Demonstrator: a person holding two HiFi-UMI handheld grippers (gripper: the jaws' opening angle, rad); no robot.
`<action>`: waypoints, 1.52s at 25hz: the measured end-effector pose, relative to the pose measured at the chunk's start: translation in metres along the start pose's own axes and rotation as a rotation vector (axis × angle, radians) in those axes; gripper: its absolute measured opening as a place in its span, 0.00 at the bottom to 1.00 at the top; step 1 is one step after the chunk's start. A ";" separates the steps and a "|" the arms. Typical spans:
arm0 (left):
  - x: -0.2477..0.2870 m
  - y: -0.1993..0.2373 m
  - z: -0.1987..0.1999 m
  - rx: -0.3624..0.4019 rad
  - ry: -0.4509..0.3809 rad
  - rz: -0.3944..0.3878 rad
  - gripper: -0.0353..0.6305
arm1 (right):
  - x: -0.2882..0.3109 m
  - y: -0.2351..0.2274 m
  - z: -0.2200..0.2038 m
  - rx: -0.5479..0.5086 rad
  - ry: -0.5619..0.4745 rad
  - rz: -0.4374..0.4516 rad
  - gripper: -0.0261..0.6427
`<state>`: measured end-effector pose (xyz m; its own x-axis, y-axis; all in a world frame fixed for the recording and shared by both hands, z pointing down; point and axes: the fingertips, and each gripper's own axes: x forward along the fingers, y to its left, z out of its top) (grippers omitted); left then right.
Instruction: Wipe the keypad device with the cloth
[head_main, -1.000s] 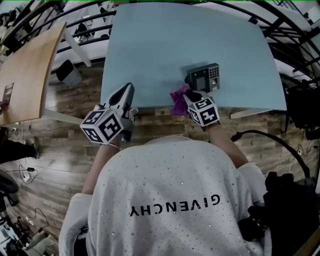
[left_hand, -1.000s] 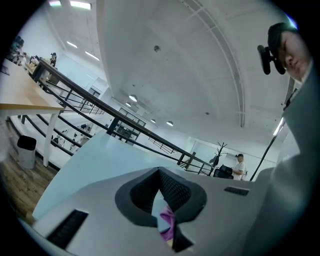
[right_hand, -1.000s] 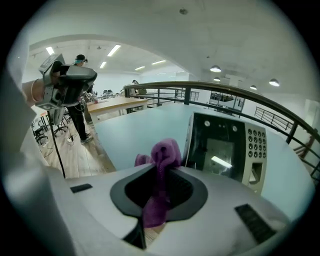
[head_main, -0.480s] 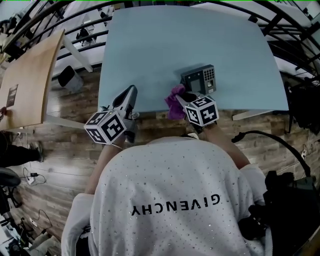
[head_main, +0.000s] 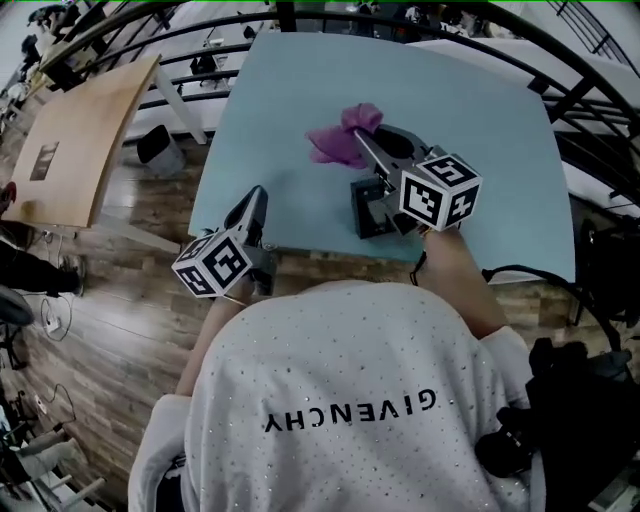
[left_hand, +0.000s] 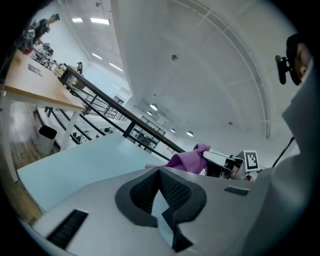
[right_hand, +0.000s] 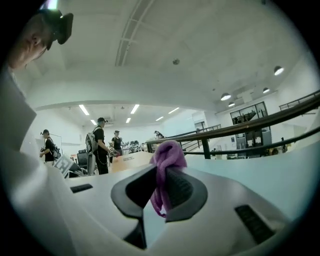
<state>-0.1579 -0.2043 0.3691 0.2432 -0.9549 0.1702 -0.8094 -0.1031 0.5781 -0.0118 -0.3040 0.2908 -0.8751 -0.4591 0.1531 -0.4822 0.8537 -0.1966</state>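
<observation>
Our right gripper pinches the purple cloth between its jaws and holds it over the light blue table, on the far side of the keypad device. The device sits by the table's near edge, partly hidden under that gripper. Our left gripper hovers at the near left edge, its jaws pressed together on nothing.

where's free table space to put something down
Bare: the table's far right, beyond the right gripper, and the left strip between left gripper and cloth. Crowded: near edge middle, around the keypad device.
</observation>
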 end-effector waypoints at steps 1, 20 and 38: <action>0.002 -0.003 -0.004 -0.008 -0.006 0.015 0.06 | -0.003 -0.012 -0.001 -0.014 0.026 -0.009 0.10; 0.055 -0.079 -0.094 -0.062 0.051 0.146 0.06 | -0.023 -0.044 -0.144 -0.112 0.528 0.236 0.11; 0.071 -0.109 -0.126 -0.081 0.028 0.179 0.06 | -0.072 -0.120 -0.139 -0.107 0.475 0.127 0.11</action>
<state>0.0146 -0.2261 0.4190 0.1146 -0.9477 0.2979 -0.7960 0.0918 0.5983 0.1147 -0.3391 0.4383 -0.7995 -0.2089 0.5632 -0.3448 0.9274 -0.1455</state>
